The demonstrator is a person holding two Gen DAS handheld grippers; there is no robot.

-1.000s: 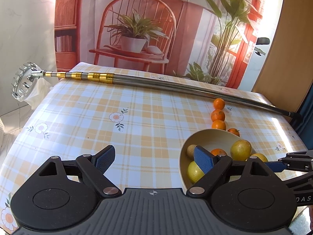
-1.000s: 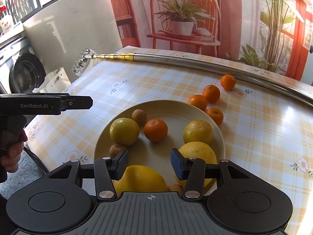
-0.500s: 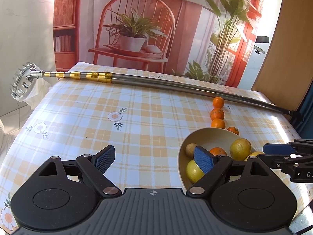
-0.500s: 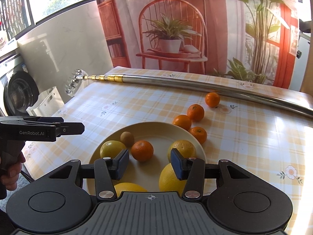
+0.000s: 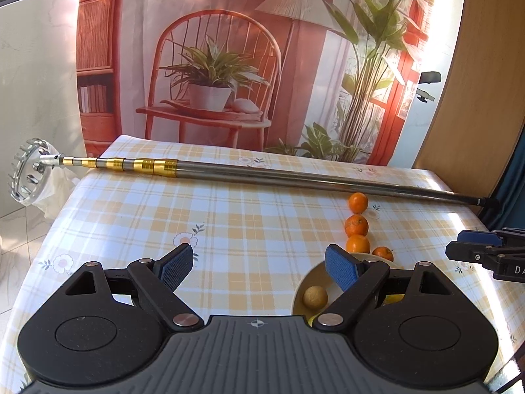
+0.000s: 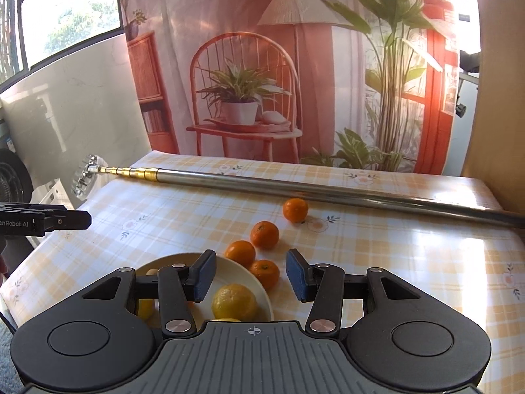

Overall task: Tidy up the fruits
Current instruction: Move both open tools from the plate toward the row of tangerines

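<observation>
A cream bowl sits near the table's front edge, holding a yellow citrus and a small brown fruit; other fruit in it is hidden by my fingers. Several mandarins lie in a row on the cloth just beyond the bowl. My right gripper hangs open above the bowl's far rim, nothing between its pads. My left gripper is open and empty, left of the bowl, over bare cloth.
A long telescopic fruit-picker pole lies across the back of the plaid table, its toothed head hanging past the left edge. A printed backdrop stands behind. A wooden panel rises at the right.
Both grippers have drawn back and risen, so the bowl has slid down and mostly behind their fingers. The right gripper's jaws have opened wider. The fruit has not moved.
</observation>
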